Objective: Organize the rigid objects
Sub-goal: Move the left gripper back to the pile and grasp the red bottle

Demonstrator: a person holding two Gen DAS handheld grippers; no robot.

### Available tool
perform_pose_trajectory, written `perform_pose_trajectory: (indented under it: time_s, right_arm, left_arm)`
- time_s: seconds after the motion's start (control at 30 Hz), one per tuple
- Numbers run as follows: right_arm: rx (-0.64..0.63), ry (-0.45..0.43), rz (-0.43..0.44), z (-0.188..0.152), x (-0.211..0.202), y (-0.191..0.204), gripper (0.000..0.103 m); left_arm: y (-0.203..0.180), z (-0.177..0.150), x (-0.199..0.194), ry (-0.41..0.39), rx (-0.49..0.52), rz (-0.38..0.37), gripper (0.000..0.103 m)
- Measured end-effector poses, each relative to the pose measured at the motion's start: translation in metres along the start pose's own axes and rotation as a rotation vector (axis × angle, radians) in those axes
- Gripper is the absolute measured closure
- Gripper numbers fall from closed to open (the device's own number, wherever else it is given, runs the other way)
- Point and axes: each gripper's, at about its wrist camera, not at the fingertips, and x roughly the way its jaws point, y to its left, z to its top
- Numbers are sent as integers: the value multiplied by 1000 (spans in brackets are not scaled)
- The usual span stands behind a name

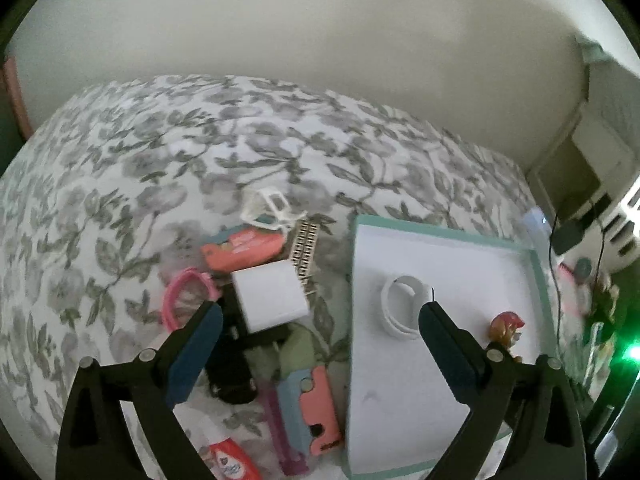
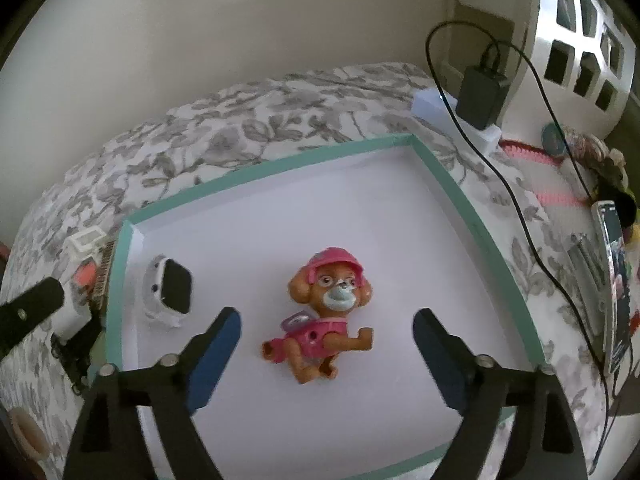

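**Two items in the tray, both claws released**

A shallow white tray [image 2: 472, 216] with a teal rim is seen lying on a floral bedspread [image 1: 160, 152]. Inside it, a toy pup [image 2: 326, 316] in a pink helmet is laid on its side near the middle, and a white watch [image 2: 170, 294] with a dark face is set near the tray's left wall, well apart from the pup.

The right gripper [image 2: 326, 330] is held over the tray with its jaws spread wide; the pup is framed between them but is not touched by the pads. The left gripper [image 1: 320, 316] is likewise released and empty, poised over the tray's left edge.

Beside the tray, a loose pile is left on the bedspread: a white cube [image 1: 270, 296], a pink ring [image 1: 188, 296], a coral case [image 1: 242, 250], and a dark object [image 1: 232, 368] that is too blurred to be identified, possibly a car.
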Motion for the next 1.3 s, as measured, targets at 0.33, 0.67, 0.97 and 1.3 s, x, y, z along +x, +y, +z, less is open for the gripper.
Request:
perform_pose_trajectory:
  time_s: [0.33,0.67,0.97,1.3]
  right_arm:
    - [-55,-111,140,-3,-42,33,0]
    - [-167,-100,234,-11,-49,74,0]
    - [-258,17,339,-31,-44,118,0]
    - [-341,132,370,-55,-34,148,23]
  left_arm:
    - [27,3,-33,-99,-46,24,4]
    - [61,23,-71,-161,45,199,4]
    - [120,35,-98,-111,-16,327,4]
    - [100,-12,-36,198,-129,288,4]
